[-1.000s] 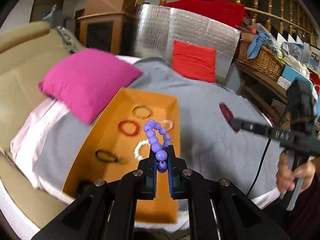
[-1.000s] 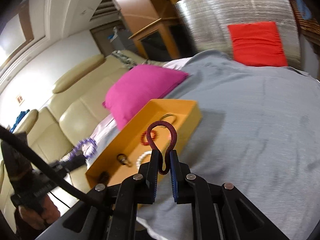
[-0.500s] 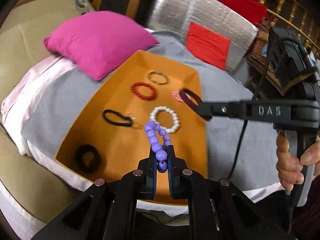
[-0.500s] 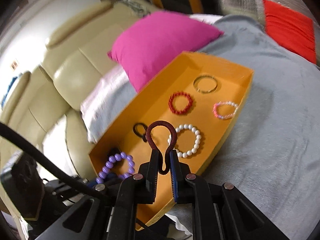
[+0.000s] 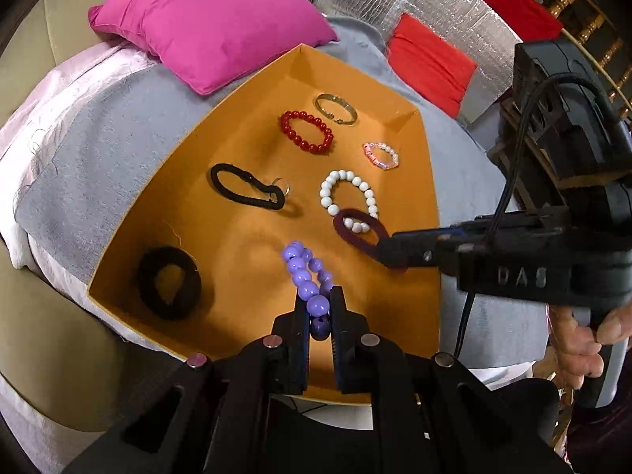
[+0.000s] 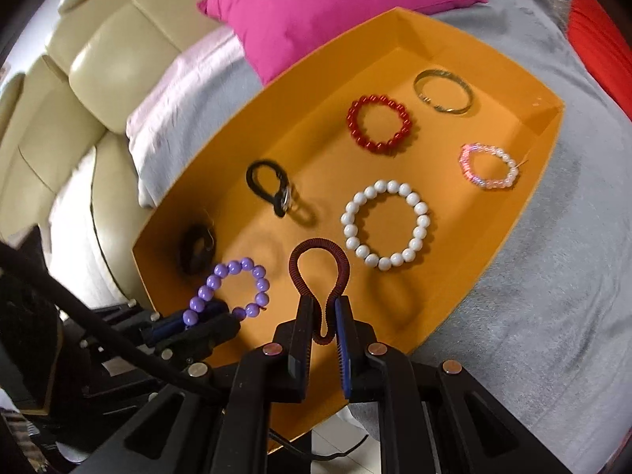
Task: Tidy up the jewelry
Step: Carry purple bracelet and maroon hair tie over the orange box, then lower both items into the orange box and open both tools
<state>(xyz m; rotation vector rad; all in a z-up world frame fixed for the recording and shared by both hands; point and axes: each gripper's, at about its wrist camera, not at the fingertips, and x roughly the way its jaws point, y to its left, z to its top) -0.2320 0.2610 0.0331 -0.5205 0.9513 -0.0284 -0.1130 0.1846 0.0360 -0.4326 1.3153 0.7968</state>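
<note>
An orange tray (image 5: 221, 126) (image 6: 509, 233) lies on a grey-covered bed. My left gripper (image 5: 319, 316) is shut on a purple bead bracelet (image 5: 306, 280) (image 6: 233, 288), held just above the tray's near end. My right gripper (image 6: 324, 316) is shut on a dark red coiled band (image 6: 320, 264) (image 5: 355, 229), held over the tray near a white bead bracelet (image 5: 347, 193) (image 6: 385, 223). In the tray also lie a red bead bracelet (image 5: 307, 131), a gold bangle (image 5: 335, 108), a pink bracelet (image 5: 381, 155), a thin black hair tie (image 5: 245, 191) and a thick black scrunchie (image 5: 168, 282).
A magenta pillow (image 5: 205, 15) lies past the tray's far left corner. A red cushion (image 5: 430, 67) leans on a silver foil panel (image 5: 454, 4) behind. A beige sofa (image 6: 79, 79) runs along the left of the bed.
Both grippers have moved forward and down over the tray, each still holding its piece. The tray now fills both views and the dark red band hangs close by the white bracelet.
</note>
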